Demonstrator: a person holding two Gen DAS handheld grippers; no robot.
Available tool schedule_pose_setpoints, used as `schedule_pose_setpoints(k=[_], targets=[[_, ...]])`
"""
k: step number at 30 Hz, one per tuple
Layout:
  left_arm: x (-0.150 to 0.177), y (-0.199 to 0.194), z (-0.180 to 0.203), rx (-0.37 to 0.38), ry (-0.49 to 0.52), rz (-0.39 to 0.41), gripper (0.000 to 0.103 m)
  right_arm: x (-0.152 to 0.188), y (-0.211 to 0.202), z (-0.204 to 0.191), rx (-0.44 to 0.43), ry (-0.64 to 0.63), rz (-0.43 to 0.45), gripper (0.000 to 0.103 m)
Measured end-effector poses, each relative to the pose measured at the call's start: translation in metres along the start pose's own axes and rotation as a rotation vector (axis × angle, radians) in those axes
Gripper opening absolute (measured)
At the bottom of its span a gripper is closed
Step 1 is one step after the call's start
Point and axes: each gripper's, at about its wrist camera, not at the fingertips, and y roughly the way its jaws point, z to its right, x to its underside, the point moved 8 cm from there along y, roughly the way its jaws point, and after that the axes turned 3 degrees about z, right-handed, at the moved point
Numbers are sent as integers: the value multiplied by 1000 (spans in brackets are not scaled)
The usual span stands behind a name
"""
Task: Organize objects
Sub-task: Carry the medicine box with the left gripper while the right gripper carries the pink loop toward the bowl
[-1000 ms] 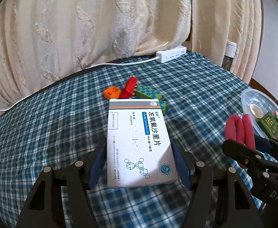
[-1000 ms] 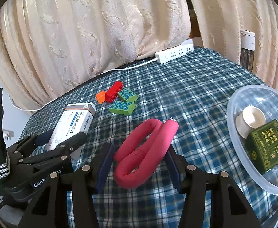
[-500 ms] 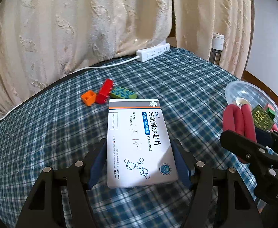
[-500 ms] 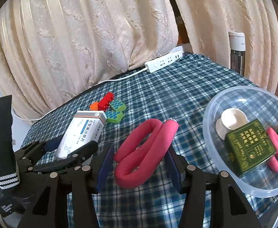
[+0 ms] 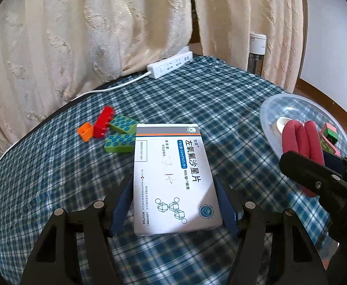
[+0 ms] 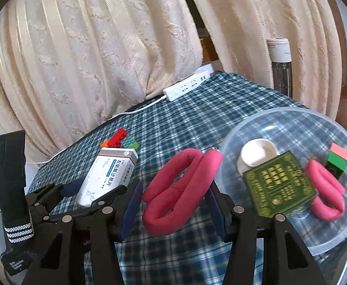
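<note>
The left gripper (image 5: 174, 204) is clamped on a white medicine box (image 5: 173, 178), its blue pads pressed against the two long sides so the box juts forward, printed face up. The right gripper (image 6: 173, 204) is closed on a folded pink foam roll (image 6: 180, 187), held at the bent end with the two free ends pointing away. Both loads appear to be clear of the cloth and carried side by side, the right gripper nearer the clear plastic bowl (image 6: 280, 116) and the left one farther from it. The step in hand looks like the carry toward the bowl, which already holds a dark green box (image 6: 278, 185), a white cup (image 6: 256, 154), a second pink roll (image 6: 325, 190) and a small pink-and-green block (image 6: 337, 159). The next move probably calls for bringing the foam roll over the near rim of the bowl and letting go above a free patch, since the green box fills much of the middle; the medicine box would follow and may need to be laid flat or leaned on what is there. Still well away from the bowl, beyond the medicine box, lies a cluster of toy bricks (image 5: 109, 130), red, orange and green, not yet gathered. Everything rests on a blue checked tablecloth (image 5: 221, 95); a white power strip (image 5: 171, 66) sits at its far edge, with cream curtains (image 5: 102, 35) hanging behind and a white-capped flask (image 6: 280, 66) standing beyond the bowl.
</note>
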Motion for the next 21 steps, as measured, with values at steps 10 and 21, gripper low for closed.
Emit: schedule_pose_setpoints(k=[10, 21], targets=[[-17, 1, 34, 43, 38, 18, 68, -9, -22, 42, 50, 44, 43, 56], [-37, 8, 66, 89, 71, 22, 68, -17, -39, 88, 111, 97, 74, 56]])
